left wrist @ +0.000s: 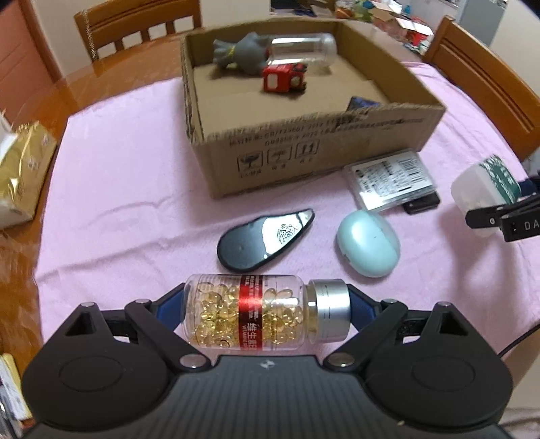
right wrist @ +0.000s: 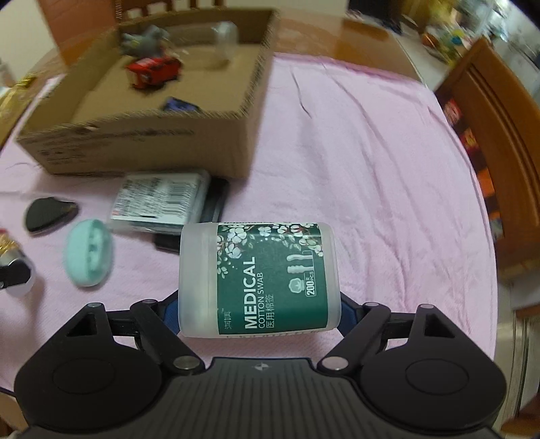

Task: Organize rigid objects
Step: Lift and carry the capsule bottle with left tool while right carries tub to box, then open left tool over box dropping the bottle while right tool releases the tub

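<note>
My left gripper [left wrist: 266, 297] is shut on a clear bottle of yellow capsules [left wrist: 256, 314], which lies crosswise with its silver cap to the right. My right gripper [right wrist: 260, 300] is shut on a white tub of cotton swabs with a green label [right wrist: 263, 277], also gripped end to end. The left wrist view shows that tub [left wrist: 479, 189] at the far right edge. The open cardboard box [left wrist: 303, 148] stands beyond both grippers and holds a grey toy [left wrist: 243, 54], a clear jar [left wrist: 303, 47] and a red toy [left wrist: 283, 79].
On the pink cloth in front of the box lie a black teardrop-shaped case [left wrist: 263, 239], a mint oval case [left wrist: 368, 246] and a clear flat packet [left wrist: 391, 179]. A gold packet [left wrist: 20, 175] sits at the table's left edge. Wooden chairs [left wrist: 135, 27] stand behind.
</note>
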Demonstrator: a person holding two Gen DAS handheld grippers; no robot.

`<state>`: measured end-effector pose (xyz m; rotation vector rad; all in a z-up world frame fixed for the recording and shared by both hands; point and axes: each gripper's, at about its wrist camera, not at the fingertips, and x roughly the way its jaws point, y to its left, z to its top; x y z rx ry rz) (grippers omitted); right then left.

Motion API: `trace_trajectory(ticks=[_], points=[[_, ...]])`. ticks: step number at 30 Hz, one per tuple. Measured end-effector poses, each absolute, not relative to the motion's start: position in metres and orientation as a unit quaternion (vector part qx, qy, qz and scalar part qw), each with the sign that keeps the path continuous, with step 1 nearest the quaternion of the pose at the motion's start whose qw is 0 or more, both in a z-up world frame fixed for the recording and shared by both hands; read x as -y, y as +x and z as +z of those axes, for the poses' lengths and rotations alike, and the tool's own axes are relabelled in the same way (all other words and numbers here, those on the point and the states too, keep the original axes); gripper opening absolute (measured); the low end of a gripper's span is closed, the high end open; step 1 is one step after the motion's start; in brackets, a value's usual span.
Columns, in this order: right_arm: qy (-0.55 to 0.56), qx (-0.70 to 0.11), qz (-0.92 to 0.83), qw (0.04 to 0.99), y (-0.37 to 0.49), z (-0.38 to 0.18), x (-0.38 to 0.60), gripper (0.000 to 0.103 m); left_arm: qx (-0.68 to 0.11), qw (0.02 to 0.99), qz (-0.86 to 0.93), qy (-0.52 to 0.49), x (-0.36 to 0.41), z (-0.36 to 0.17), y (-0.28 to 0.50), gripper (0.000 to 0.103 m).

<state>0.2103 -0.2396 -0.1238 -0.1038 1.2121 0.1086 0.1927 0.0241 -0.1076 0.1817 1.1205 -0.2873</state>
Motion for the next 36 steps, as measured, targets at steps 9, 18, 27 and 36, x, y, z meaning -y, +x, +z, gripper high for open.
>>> trace_trajectory(ticks=[9, 18, 27, 36], points=[[-0.069, -0.522, 0.126, 0.84, 0.207, -0.07, 0.229, 0.086, -0.466, 0.863, -0.163, 0.107, -0.018, -0.05, 0.207, 0.093], [-0.079, -0.479, 0.142, 0.863, 0.227, -0.04, 0.221, 0.086, -0.413, 0.89, -0.166, 0.096, 0.004, -0.025, 0.258, 0.093], [-0.079, -0.451, 0.148, 0.876, 0.252, -0.021, 0.214, 0.086, -0.397, 0.905, -0.127, 0.078, 0.014, -0.048, 0.301, 0.093], [-0.087, -0.455, 0.155, 0.873, 0.266, -0.028, 0.207, 0.086, -0.395, 0.911, -0.103, 0.064, -0.004, -0.053, 0.282, 0.095]])
